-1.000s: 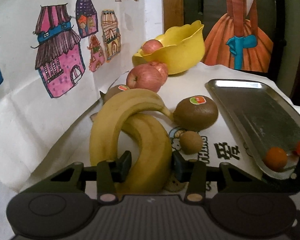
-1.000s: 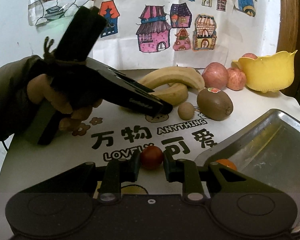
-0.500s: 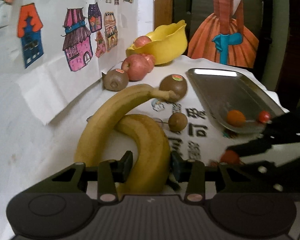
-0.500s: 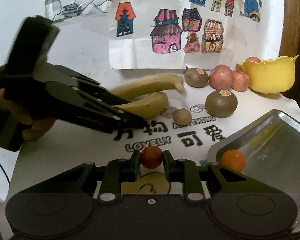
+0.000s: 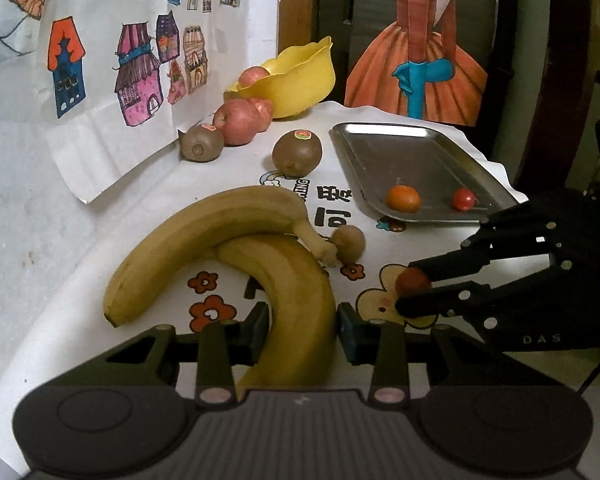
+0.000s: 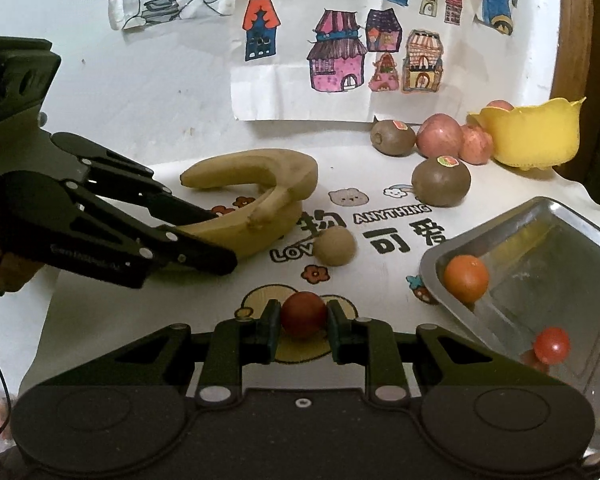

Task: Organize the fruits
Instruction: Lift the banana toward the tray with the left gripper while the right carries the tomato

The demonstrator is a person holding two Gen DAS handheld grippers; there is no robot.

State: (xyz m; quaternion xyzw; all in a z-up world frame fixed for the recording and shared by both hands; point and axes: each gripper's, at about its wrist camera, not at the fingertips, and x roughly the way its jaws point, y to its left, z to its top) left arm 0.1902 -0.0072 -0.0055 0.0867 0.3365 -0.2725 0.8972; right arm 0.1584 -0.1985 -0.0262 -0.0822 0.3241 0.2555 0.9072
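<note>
My left gripper is shut on the nearer of two joined bananas; the other banana arches to its left. In the right wrist view that gripper reaches in from the left onto the bananas. My right gripper is shut on a small dark red fruit, held just above the printed cloth; the left wrist view shows it at the right. A steel tray at the right holds an orange fruit and a red cherry tomato.
Two large kiwis and a small brown fruit lie on the cloth. Red apples sit beside a yellow bowl holding another apple at the back. A wall with house drawings runs along the far side.
The left gripper has pulled the bananas back toward the near left, away from the kiwis. The right gripper with the red fruit has drawn back, so the tray shows more fully.
</note>
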